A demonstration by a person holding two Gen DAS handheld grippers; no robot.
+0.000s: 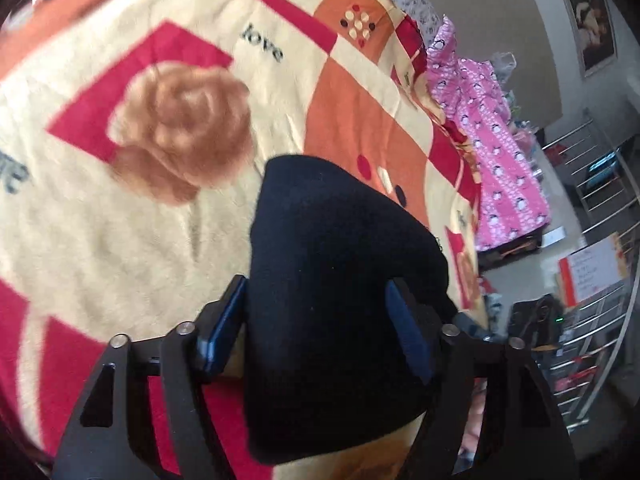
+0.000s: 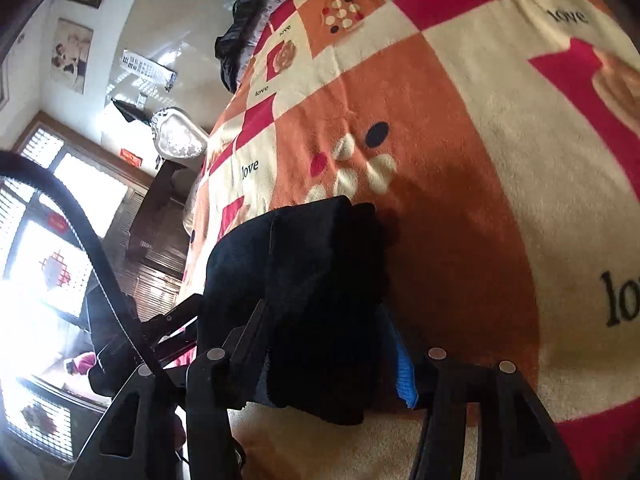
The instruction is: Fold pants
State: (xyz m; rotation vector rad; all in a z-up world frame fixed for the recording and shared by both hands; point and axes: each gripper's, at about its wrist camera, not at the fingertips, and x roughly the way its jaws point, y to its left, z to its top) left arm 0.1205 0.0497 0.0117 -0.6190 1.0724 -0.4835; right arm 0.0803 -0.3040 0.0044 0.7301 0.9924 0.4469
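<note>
Pants (image 1: 336,280), black and bunched into a thick folded bundle, lie on the bed blanket (image 1: 120,240), the one with roses and the word "love" on it. We use the pants as our landmark.

What could go wrong? We think the bundle could flop open if our claws pull back too fast, because the soft cloth might catch on a pad and get dragged along. The top layer could also slide off the one under it and make the fold crooked. Near the bed's edge, a hard tug could even pull the pants off the blanket.

Our left claw (image 1: 316,312) stands wide, one finger on each side of the pants. The left finger (image 1: 224,320) sits just beside the cloth and the right finger (image 1: 404,320) lies against it, but they do not squeeze.

Our right claw (image 2: 332,344) is part way open around the other end of the pants (image 2: 312,288). The cloth fills the gap between its fingers, and the blue pad (image 2: 405,376) peeks out beside it. We see no tight pinch there.

A pink cloth (image 1: 492,148) hangs well beyond the pants.
</note>
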